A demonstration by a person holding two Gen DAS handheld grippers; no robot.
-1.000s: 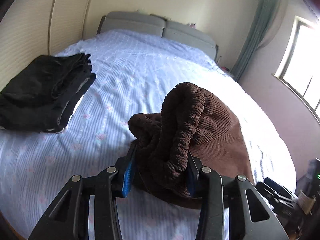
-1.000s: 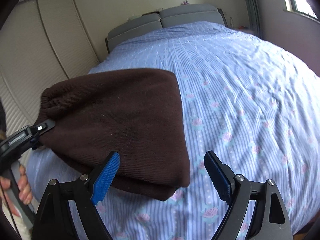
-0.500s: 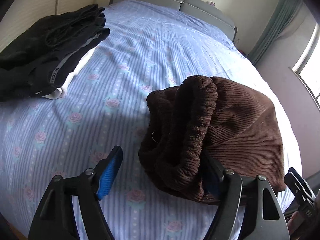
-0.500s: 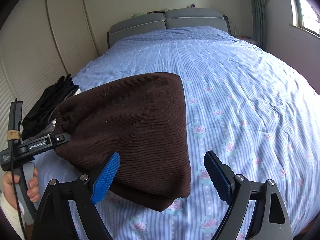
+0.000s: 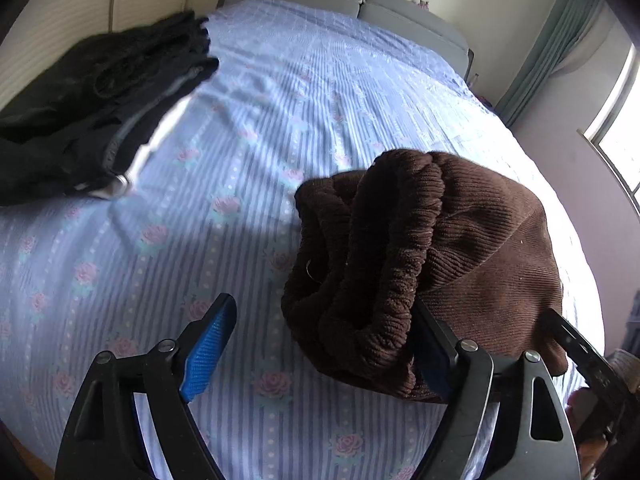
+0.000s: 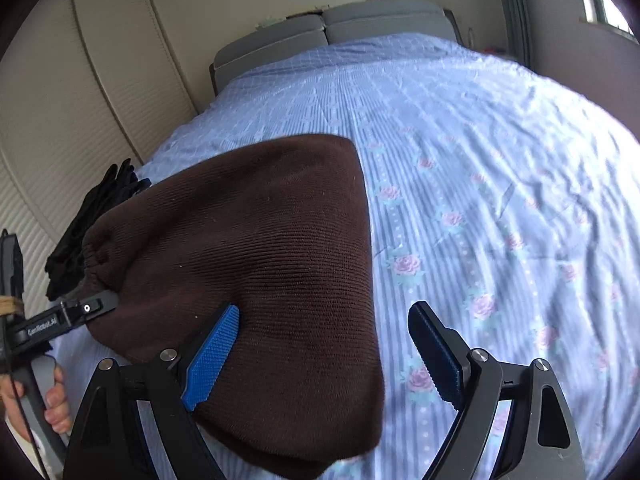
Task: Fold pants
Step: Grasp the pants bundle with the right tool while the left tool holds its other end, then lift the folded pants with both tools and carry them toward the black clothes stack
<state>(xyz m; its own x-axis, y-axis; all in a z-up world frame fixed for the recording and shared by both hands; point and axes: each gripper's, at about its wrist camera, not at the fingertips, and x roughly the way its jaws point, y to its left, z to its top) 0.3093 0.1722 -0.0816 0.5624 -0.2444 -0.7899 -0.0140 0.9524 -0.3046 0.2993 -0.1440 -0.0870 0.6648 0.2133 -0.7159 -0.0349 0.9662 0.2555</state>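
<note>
Brown corduroy pants (image 5: pixel 432 256) lie folded in a thick bundle on the bed; they also show in the right wrist view (image 6: pixel 264 264). My left gripper (image 5: pixel 320 344) is open; its right finger touches the bunched elastic waistband, its left finger stands apart over the sheet. In the right wrist view the left gripper (image 6: pixel 80 312) appears at the bundle's waistband end. My right gripper (image 6: pixel 324 348) is open and empty, its jaws straddling the bundle's near right edge.
The bed has a blue striped sheet with roses (image 6: pixel 500 184) and a grey headboard (image 6: pixel 328 28). A stack of folded black clothes (image 5: pixel 92 112) lies at the far left of the bed. Cream wardrobe doors (image 6: pixel 80 92) stand along the left. A window (image 5: pixel 616 136) is at right.
My left gripper has opened and let go of the waistband, and the bundle now rests on the bed. The right gripper stayed open over the bundle's edge.
</note>
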